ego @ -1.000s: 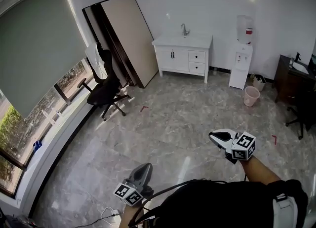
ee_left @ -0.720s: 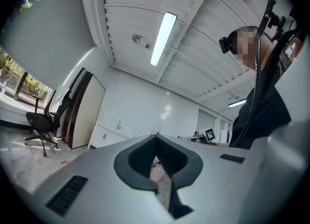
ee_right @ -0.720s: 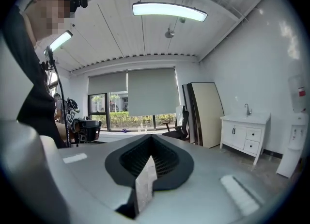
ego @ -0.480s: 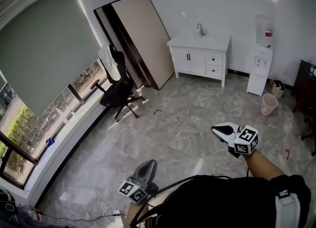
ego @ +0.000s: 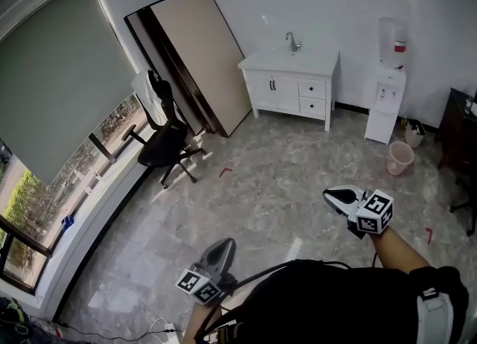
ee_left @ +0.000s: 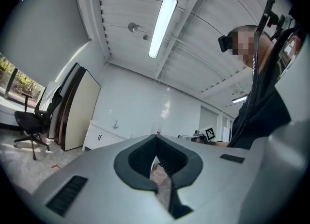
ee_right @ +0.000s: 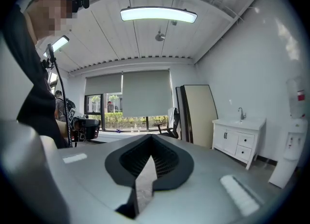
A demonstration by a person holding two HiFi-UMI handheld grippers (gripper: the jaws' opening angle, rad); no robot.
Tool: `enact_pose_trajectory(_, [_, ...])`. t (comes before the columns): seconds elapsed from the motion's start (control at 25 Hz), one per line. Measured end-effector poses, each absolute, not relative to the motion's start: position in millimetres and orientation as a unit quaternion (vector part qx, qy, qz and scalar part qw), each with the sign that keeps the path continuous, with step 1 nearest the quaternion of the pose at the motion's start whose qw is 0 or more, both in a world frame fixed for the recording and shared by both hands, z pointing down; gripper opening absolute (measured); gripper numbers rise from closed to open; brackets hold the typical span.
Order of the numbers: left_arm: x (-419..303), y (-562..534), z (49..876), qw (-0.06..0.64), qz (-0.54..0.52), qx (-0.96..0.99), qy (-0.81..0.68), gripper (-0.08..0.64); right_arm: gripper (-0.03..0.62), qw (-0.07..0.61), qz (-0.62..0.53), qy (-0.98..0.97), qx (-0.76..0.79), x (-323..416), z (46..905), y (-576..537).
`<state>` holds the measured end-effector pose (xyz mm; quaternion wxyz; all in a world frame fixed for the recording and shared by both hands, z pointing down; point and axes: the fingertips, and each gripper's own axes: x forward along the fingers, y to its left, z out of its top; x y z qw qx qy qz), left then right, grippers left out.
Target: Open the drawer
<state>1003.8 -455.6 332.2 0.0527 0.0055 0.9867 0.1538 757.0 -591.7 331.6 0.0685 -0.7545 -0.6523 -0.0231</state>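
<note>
The white sink cabinet (ego: 289, 82) stands against the far wall, with two small drawers (ego: 311, 97) stacked on its right side, both closed. It also shows far off in the left gripper view (ee_left: 99, 138) and the right gripper view (ee_right: 238, 143). My left gripper (ego: 224, 244) is held low in front of the body, shut and empty. My right gripper (ego: 331, 196) is held out further, level, its jaws meeting at the tips with nothing between them. Both are far from the cabinet, across a wide stretch of floor.
A black office chair (ego: 165, 141) stands by the window at left. A large board (ego: 201, 59) leans on the wall beside the cabinet. A water dispenser (ego: 386, 89) and a pink bin (ego: 400, 158) stand right of the cabinet; a dark desk (ego: 456, 130) is at far right.
The whole room has shifted in the head view as the person walks on; the cabinet shows slightly nearer. Both grippers stay shut in the same spots before the body.
</note>
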Motion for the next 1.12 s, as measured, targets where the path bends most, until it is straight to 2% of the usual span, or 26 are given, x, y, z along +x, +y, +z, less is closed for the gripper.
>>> enact_pose_trajectory(0.24, [952, -424, 335, 0.058, 0.16, -0.032, 0.985, 0.0, -0.002, 0.081, -0.02, -0.686, -0.723, 714, 343, -584])
enact_pose_trajectory(0.52, [915, -347, 334, 0.053, 0.17, -0.091, 0.98, 0.0, -0.002, 0.063, -0.032, -0.722, -0.689, 701, 325, -529])
enact_pose_trajectory(1.12, [923, -154, 333, 0.059, 0.168, -0.108, 0.978, 0.0, -0.002, 0.052, -0.037, -0.737, -0.673, 711, 314, -345])
